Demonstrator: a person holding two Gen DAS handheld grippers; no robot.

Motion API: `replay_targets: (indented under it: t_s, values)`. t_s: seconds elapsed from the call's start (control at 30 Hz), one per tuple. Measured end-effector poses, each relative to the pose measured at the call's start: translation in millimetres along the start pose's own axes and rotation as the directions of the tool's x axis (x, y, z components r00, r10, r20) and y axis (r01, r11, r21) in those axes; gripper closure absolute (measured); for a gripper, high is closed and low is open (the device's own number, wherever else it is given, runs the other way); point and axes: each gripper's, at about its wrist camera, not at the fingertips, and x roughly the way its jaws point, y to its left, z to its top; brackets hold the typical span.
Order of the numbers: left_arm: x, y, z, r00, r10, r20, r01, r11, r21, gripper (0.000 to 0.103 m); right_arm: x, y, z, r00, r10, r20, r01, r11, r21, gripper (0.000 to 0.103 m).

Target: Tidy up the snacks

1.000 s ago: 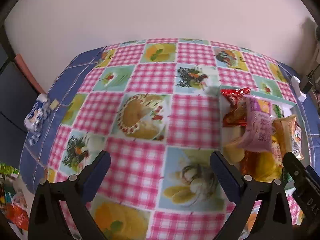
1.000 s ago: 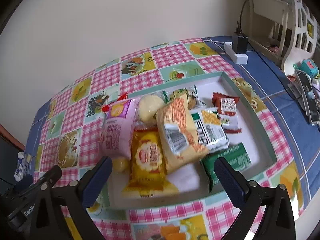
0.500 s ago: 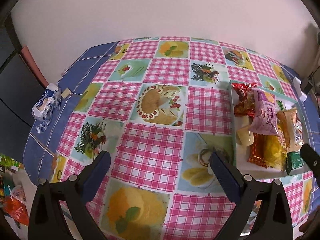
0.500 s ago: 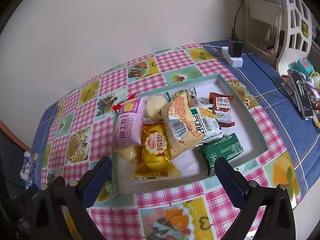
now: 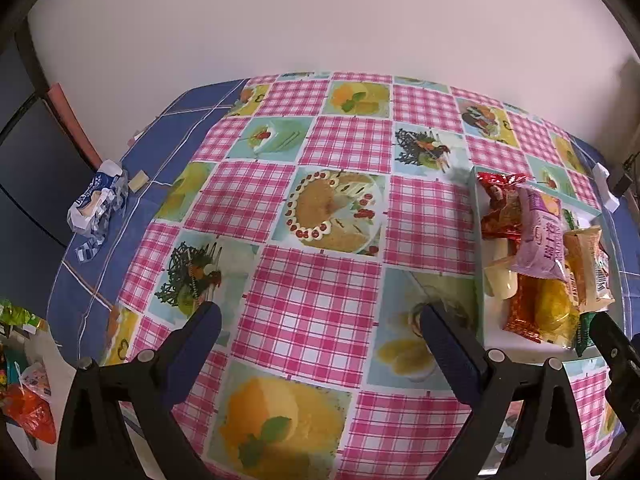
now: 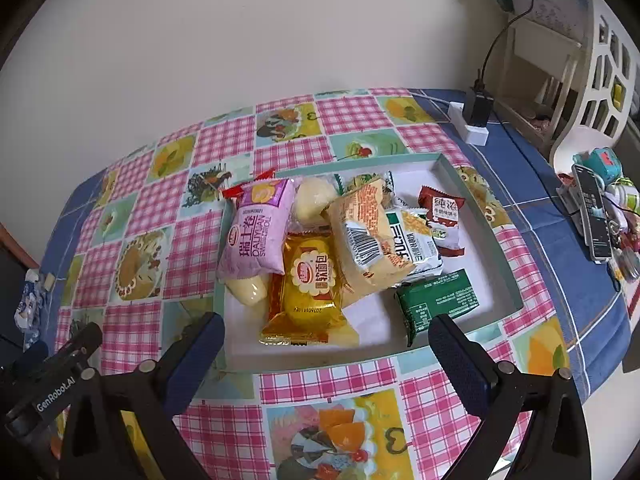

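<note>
A shallow white tray with a green rim (image 6: 486, 216) sits on the checked tablecloth and holds several snack packs: a purple pack (image 6: 258, 228), a yellow bread pack (image 6: 314, 280), an orange pack (image 6: 370, 240), a green pack (image 6: 438, 302) and a red pack (image 6: 442, 220). My right gripper (image 6: 326, 334) is open and empty, above the tray's near edge. My left gripper (image 5: 316, 326) is open and empty over bare tablecloth, left of the tray (image 5: 479, 280). The purple pack (image 5: 542, 236) shows at the right of the left wrist view.
A crumpled blue and white wrapper (image 5: 96, 208) lies at the table's left edge. A white power strip with a black plug (image 6: 474, 120) sits behind the tray. A phone and small items (image 6: 596, 212) lie at the far right. A wall runs along the back.
Both grippers have pulled back and up from the table, so the tray and cloth look smaller. Both stay open and empty. The snacks have not moved.
</note>
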Motion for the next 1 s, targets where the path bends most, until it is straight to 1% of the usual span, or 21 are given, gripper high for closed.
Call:
replay_targets:
  t_s: [0.37, 0.67, 1.0]
  values:
    - [10.0, 8.9, 1.1, 0.999, 0.023, -0.048, -0.024, 0.999, -0.023, 0.003, 13.8, 10.2, -1.3, 0.998, -0.017, -0.057, 0.014, 0.999, -0.048, 0.0]
    - [9.7, 8.7, 1.5, 0.998, 0.027, -0.049, -0.028, 0.999, -0.022, 0.003, 18.5, 15.1, -1.8, 0.997, -0.009, -0.076, 0.004, 0.998, -0.068, 0.0]
    - [10.4, 9.9, 1.0, 0.998, 0.025, -0.053, -0.026, 1.0, -0.017, 0.003, 21.0, 14.5, -3.1, 0.996, -0.005, -0.084, 0.0, 0.998, -0.063, 0.0]
